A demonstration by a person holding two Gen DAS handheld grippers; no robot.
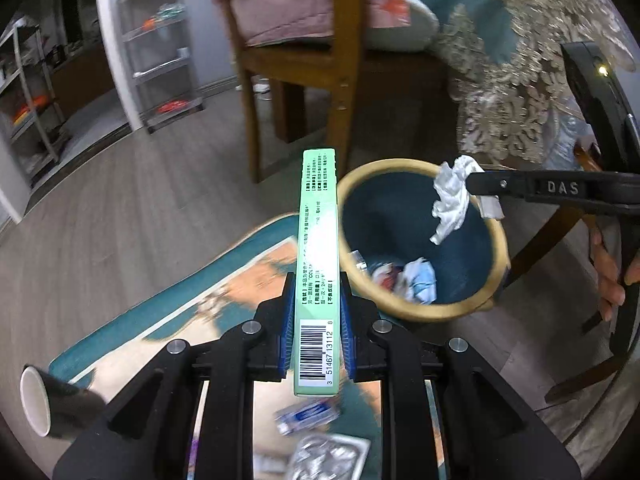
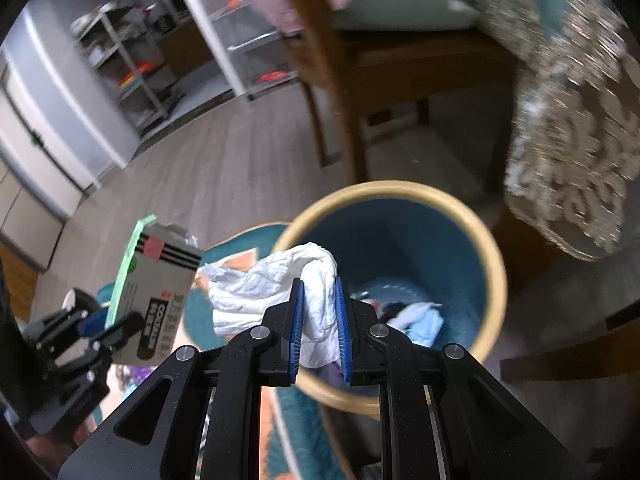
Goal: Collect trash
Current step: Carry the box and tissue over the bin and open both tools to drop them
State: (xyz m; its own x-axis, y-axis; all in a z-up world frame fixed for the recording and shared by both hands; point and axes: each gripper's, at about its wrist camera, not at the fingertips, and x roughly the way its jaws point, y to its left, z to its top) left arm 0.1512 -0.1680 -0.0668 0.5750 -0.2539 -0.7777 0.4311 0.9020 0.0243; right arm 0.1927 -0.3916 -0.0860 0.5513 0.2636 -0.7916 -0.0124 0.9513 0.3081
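My left gripper (image 1: 317, 280) is shut on a long green box (image 1: 319, 248) with a barcode, held just left of a round bin (image 1: 500, 240) with a tan rim and teal inside. My right gripper (image 2: 318, 286) is shut on a crumpled white tissue (image 2: 280, 284) over the bin's (image 2: 494, 264) near left rim. From the left wrist view the tissue (image 1: 452, 200) hangs from the right gripper (image 1: 476, 184) over the bin's far right rim. The left gripper (image 2: 100, 328) and the box (image 2: 156, 292) show left of the bin. Crumpled trash (image 2: 416, 314) lies in the bin.
A teal patterned rug (image 1: 168, 304) lies under the bin. On it lie a black paper cup (image 1: 56, 400), a small blue-white packet (image 1: 308, 416) and a foil blister pack (image 1: 328, 458). A wooden chair (image 1: 340, 80), a table with a lace cloth (image 1: 516, 92) and shelves (image 1: 160, 40) stand behind.
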